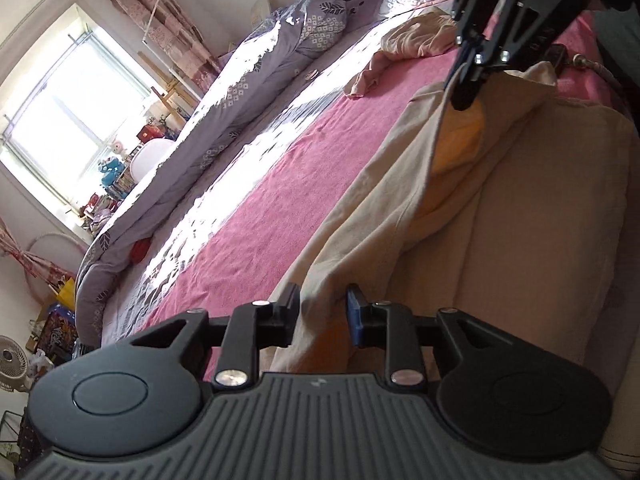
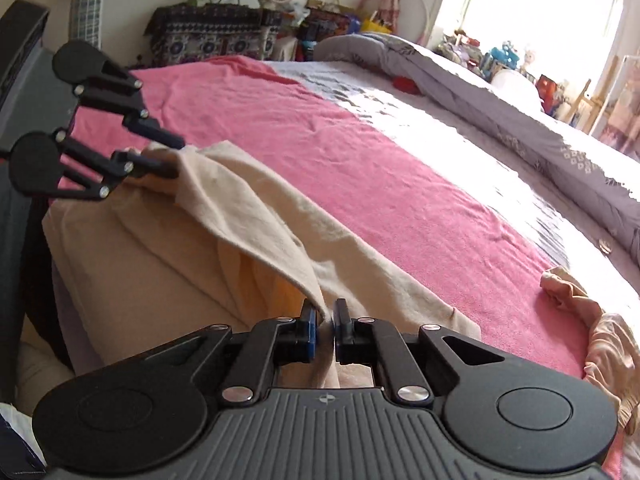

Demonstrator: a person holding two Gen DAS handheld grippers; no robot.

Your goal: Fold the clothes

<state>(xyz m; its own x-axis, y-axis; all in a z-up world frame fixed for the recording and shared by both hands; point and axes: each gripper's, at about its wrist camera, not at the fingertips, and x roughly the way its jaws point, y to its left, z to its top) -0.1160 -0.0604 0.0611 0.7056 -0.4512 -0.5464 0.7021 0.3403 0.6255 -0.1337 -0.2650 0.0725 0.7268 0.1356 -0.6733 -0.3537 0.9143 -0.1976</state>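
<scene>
Washed out by window (image 1: 64, 112) glare: a stretch of the bed (image 1: 256, 216). Too small and blurred to identify: clutter on the windowsill (image 2: 516, 60). Cut off at frame edge: pink garment (image 2: 608, 344) and floor fan (image 1: 10, 364). Hidden under the cream garment (image 2: 256, 200): tips of the left gripper (image 2: 176, 158).

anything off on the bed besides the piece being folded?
Yes: a peach garment lies crumpled on the pink sheet, apart from the cream garment both claws hold. The grey quilt is bunched along the far edge.
</scene>
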